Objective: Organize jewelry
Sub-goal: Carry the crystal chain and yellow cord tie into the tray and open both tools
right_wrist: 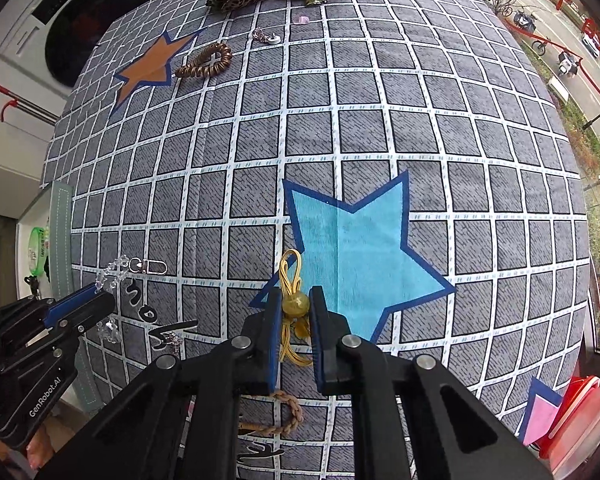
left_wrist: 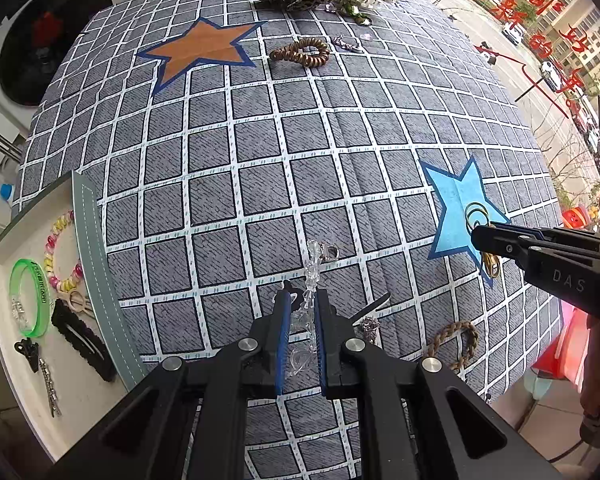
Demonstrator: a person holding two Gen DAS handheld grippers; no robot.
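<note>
Jewelry sort roughly half done: tray (left_wrist: pixel 85 216) holds several pieces, left gripper (left_wrist: pixel 301 300) pinches crystal strand (left_wrist: pixel 313 276), right gripper (right_wrist: pixel 296 300) pinches amber-bead tie (right_wrist: pixel 296 305), scrunchies still out.

Left gripper (left_wrist: pixel 301 300) around clear bead strand (left_wrist: pixel 313 276) on checked tablecloth (left_wrist: pixel 260 152).

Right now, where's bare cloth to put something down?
The broad middle of the tablecloth is bare, bordered by the orange star, the brown coil tie and the blue star. The near edge is crowded around both hand-held grippers; the tray is nearly full.
</note>
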